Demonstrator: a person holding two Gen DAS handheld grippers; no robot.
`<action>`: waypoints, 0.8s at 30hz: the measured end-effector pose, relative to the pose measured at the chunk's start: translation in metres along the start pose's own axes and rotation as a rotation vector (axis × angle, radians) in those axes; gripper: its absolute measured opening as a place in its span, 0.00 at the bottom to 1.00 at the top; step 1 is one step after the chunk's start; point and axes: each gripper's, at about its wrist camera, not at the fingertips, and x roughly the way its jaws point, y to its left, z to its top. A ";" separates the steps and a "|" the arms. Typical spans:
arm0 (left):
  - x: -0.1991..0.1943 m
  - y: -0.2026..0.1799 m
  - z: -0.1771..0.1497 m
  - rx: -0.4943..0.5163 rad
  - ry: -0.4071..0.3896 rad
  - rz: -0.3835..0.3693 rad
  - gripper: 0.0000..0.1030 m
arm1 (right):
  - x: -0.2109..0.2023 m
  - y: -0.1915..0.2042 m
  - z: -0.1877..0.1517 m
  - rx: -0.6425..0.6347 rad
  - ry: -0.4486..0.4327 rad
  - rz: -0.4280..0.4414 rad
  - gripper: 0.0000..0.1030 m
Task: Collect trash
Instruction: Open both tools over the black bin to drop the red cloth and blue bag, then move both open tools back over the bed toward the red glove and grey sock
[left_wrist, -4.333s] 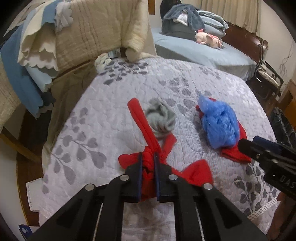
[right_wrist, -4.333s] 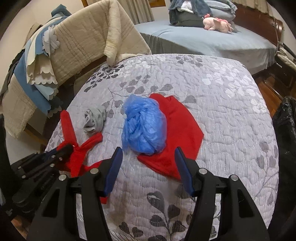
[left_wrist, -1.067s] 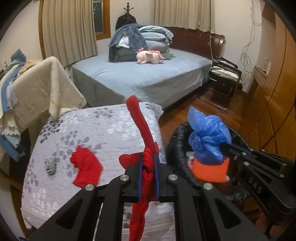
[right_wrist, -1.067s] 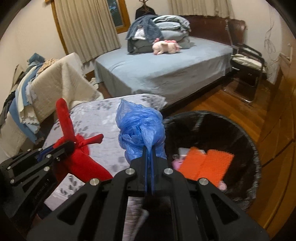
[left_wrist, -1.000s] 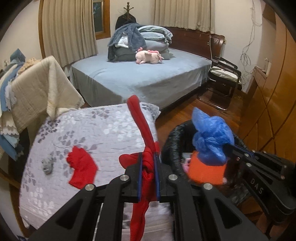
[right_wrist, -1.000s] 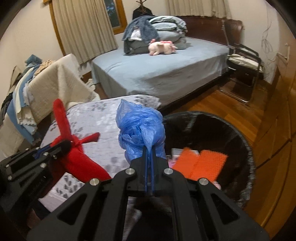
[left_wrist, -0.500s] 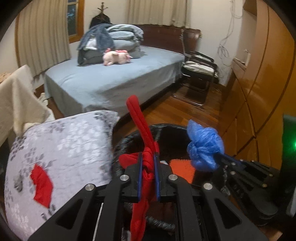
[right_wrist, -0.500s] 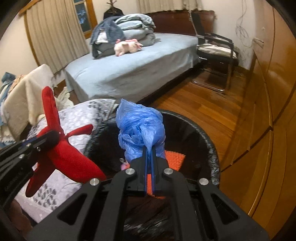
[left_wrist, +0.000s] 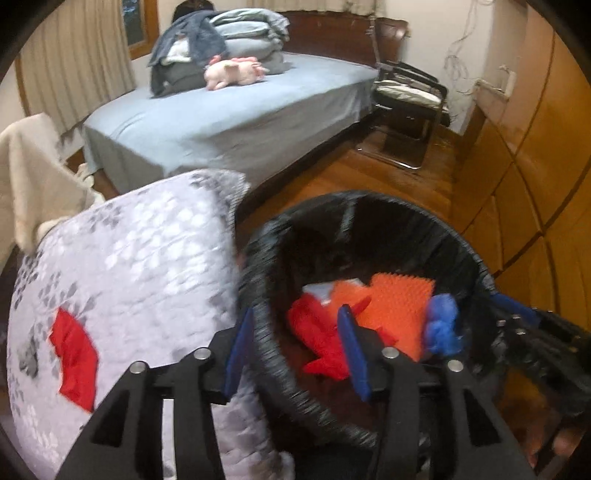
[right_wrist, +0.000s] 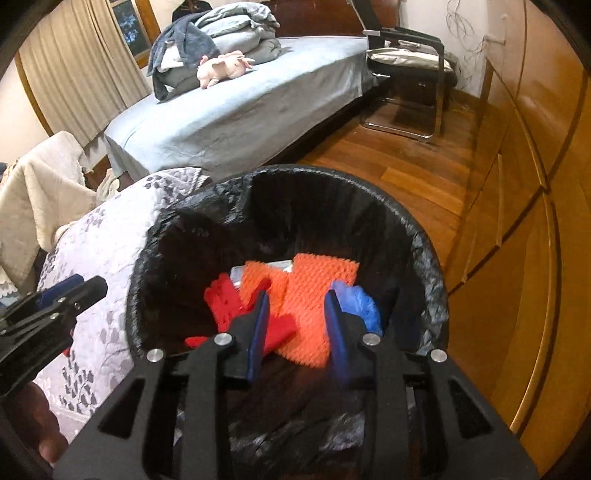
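1. Blue bed (left_wrist: 229, 122) and leaf-patterned quilt (left_wrist: 140, 258) lie behind.
2. Black-lined bin (right_wrist: 424, 251) beside the quilt holds the red rag (right_wrist: 229, 306) and blue bag (right_wrist: 360, 302).
3. Left gripper (left_wrist: 291, 354) and right gripper (right_wrist: 295, 325), jaws just opening, stand apart, empty.
4. Red cloth (left_wrist: 75, 354) lies on the quilt.

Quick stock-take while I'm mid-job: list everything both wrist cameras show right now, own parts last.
bin: 1, black-lined, on floor beside quilt
red rag: 1, in bin
blue bag: 1, in bin
orange mats: 2, in bin
red cloth: 1, on quilt
grey wad: 1, on quilt beside red cloth
quilt: 1, grey, leaf-patterned
bed: 1, blue
plush toy: 1, pink, on bed
chair: 1, black
left gripper: jaws just opened, empty
right gripper: jaws just opened, empty
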 end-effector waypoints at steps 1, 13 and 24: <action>-0.004 0.007 -0.004 -0.007 -0.001 0.003 0.46 | -0.004 0.006 -0.002 -0.005 -0.004 0.005 0.31; -0.070 0.132 -0.052 -0.129 -0.071 0.137 0.55 | -0.028 0.147 -0.030 -0.158 -0.023 0.127 0.40; -0.114 0.259 -0.102 -0.262 -0.113 0.258 0.58 | -0.015 0.260 -0.055 -0.269 0.003 0.194 0.41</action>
